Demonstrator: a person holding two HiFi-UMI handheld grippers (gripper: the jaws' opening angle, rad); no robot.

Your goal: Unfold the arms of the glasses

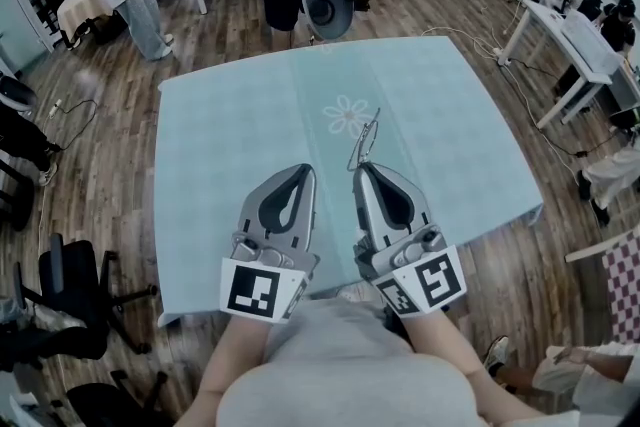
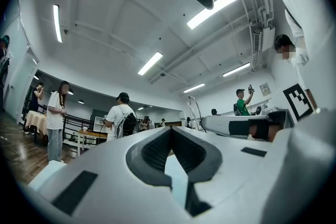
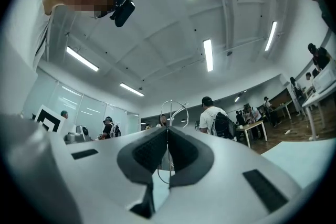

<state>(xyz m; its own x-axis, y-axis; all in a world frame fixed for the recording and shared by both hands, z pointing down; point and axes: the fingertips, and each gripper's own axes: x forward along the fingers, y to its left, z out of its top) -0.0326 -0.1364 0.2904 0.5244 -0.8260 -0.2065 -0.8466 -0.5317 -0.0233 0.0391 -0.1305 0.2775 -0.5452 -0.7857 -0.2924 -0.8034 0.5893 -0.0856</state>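
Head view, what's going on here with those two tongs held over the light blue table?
A person is holding a pair of tongs in each hand above a table covered in light blue cloth. The right tongs are pinched shut on thin wire-frame glasses, which stick up past the tips. The left tongs are shut and empty, held close beside them. Whether the glasses' arms are folded is too fine to make out.
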